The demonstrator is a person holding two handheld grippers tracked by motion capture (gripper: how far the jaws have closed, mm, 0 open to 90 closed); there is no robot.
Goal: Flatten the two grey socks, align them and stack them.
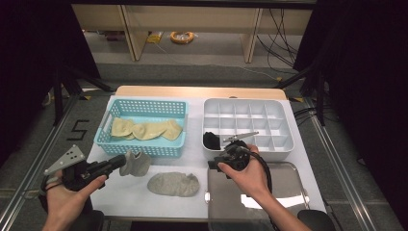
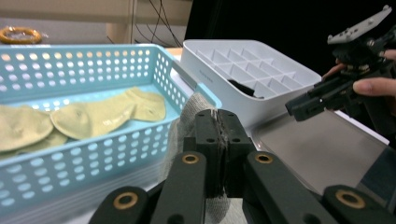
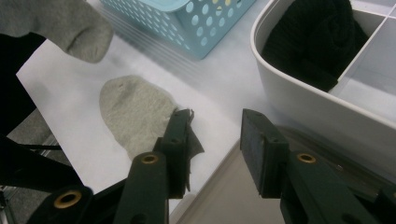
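The left gripper [image 1: 115, 165] has its jaws pressed together on a grey sock [image 1: 135, 163], which hangs from the tips just off the white table top [image 1: 125, 192], beside the front wall of the blue basket [image 1: 144, 147]. In the left gripper view the closed fingers [image 2: 219, 140] cover most of that sock [image 2: 189, 116]; only a rumpled strip of grey knit shows past them on the left and a bit below, so its full length cannot be made out there. From above, it looks bunched, with its bulk lying away from the fingertips toward the middle of the table.

A second grey sock [image 1: 173, 184] lies flat on the table between the two grippers, its long axis running left to right in the high view. In the right gripper view its rounded end [image 3: 133, 109] reaches up and away from the left finger, whose tip hides the near end.

The right gripper [image 1: 219, 161] stands with its jaws apart and nothing between them, over the seam of the table top and a metal tray [image 1: 288, 173]. Beyond its fingers, a black sock [image 3: 313, 42] sits in a near corner cell of the white divided box [image 1: 269, 108], cut off by the frame's upper edge. Yellow socks [image 1: 144, 129] lie in the basket.
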